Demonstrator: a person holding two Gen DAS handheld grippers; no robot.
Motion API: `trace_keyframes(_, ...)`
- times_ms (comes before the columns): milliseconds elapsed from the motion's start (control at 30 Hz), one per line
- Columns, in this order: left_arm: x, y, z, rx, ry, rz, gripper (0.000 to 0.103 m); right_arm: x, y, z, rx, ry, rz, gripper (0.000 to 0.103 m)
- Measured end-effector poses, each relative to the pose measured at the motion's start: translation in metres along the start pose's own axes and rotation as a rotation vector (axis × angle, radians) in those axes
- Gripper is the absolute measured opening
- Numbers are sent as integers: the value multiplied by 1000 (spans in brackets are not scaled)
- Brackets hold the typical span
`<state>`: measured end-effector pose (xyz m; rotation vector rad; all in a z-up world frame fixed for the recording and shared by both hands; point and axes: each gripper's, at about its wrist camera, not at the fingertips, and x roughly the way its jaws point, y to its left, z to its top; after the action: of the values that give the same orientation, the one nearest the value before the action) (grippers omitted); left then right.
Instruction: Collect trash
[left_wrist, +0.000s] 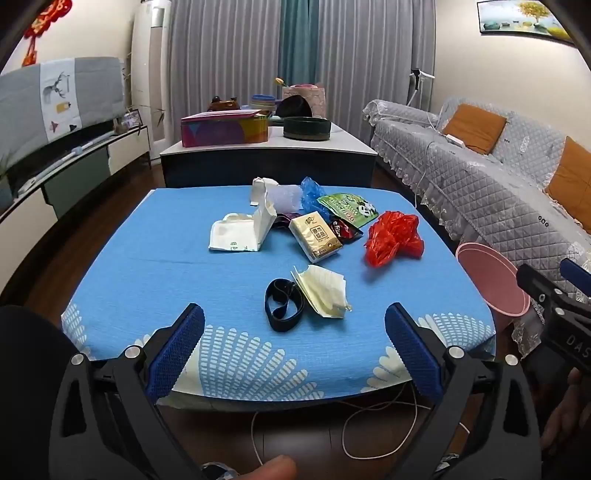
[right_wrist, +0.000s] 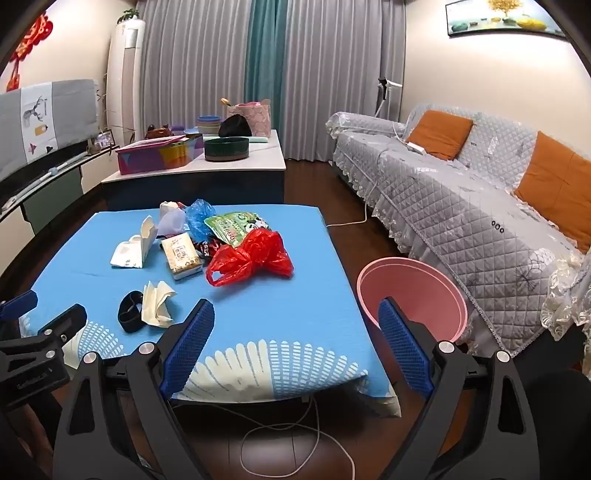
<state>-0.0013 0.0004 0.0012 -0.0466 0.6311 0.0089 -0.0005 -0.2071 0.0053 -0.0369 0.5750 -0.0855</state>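
Observation:
Trash lies on a blue-clothed table (left_wrist: 147, 280): a red plastic bag (left_wrist: 393, 238), a crumpled tissue (left_wrist: 325, 291), a black band (left_wrist: 282, 310), a yellow tissue pack (left_wrist: 314, 236), a white torn box (left_wrist: 243, 230), a blue bag (left_wrist: 312, 194) and a green panda wrapper (left_wrist: 349, 208). A pink bin (right_wrist: 410, 295) stands on the floor right of the table. My left gripper (left_wrist: 293, 321) is open and empty at the table's near edge, in front of the band and tissue. My right gripper (right_wrist: 297, 317) is open and empty, between table edge and bin.
A grey quilted sofa (right_wrist: 461, 206) with orange cushions runs along the right. A low table (left_wrist: 269, 155) with boxes and bowls stands behind the blue table. White cables (right_wrist: 295, 435) lie on the wooden floor below the near edge. A TV cabinet (left_wrist: 66, 173) is at left.

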Motion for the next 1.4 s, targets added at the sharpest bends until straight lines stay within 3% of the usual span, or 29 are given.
trace_keyframes(300, -2, 3, 7, -14, 7, -1, 95, 3, 12, 1, -25, 7, 31, 89)
trace_keyframes(633, -2, 3, 4, -20, 6, -71, 92, 5, 13, -1, -39, 12, 7, 89)
trace_keyframes(1133, -2, -3, 5, -5, 0, -65, 91, 2, 15, 1, -45, 3, 1, 89)
trace_keyframes(1267, -2, -6, 7, 9, -3, -74, 84, 2, 15, 2, -43, 3, 0, 89)
trace_keyframes(1400, -4, -3, 1, 12, -13, -76, 82, 2, 15, 2, -43, 5, 4, 89)
